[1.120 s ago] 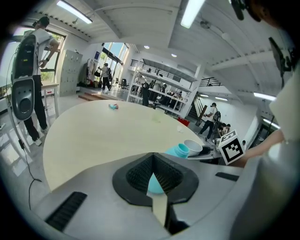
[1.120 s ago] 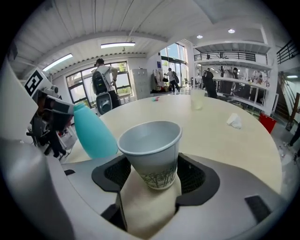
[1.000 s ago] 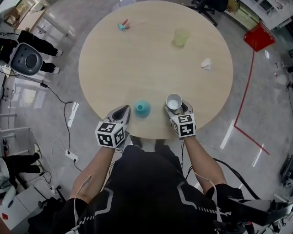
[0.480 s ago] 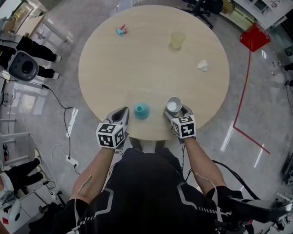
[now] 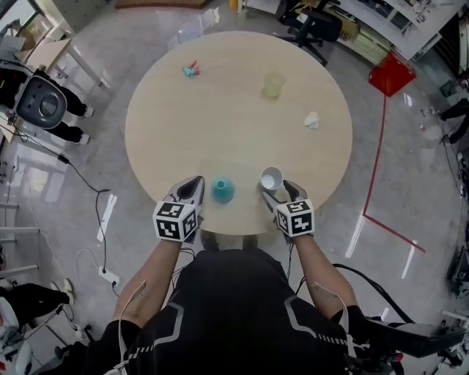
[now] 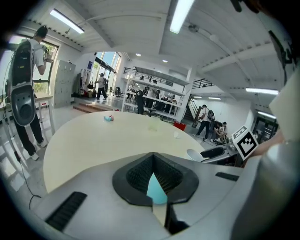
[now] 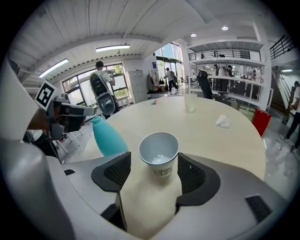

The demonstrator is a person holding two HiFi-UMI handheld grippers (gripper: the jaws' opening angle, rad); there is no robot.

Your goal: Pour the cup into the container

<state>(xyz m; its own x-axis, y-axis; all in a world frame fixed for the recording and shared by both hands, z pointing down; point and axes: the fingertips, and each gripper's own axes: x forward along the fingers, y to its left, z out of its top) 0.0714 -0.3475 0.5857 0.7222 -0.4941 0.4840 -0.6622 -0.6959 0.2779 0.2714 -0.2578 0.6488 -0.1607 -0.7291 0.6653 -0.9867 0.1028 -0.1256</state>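
A white paper cup (image 5: 271,178) with some white bits at its bottom (image 7: 159,152) sits upright between the pads of my right gripper (image 5: 277,189), which is shut on it near the table's front edge. Just left of the cup stands a teal, bottle-shaped container (image 5: 223,190), also visible in the right gripper view (image 7: 107,137). My left gripper (image 5: 193,187) is on the container's other side, shut and empty. Through the left gripper's (image 6: 154,180) closed jaws only a sliver of the teal container (image 6: 156,190) shows.
On the round beige table (image 5: 220,124) a pale yellow-green cup (image 5: 273,85) stands at the far side, a crumpled white paper (image 5: 312,119) lies at right and a small teal-and-red item (image 5: 191,70) at far left. A red bin (image 5: 391,73), an office chair (image 5: 311,22) and floor cables surround it.
My right gripper has risen a little with the cup in it. The left gripper has stayed put, and the head view has tilted so the table sits lower in the picture.
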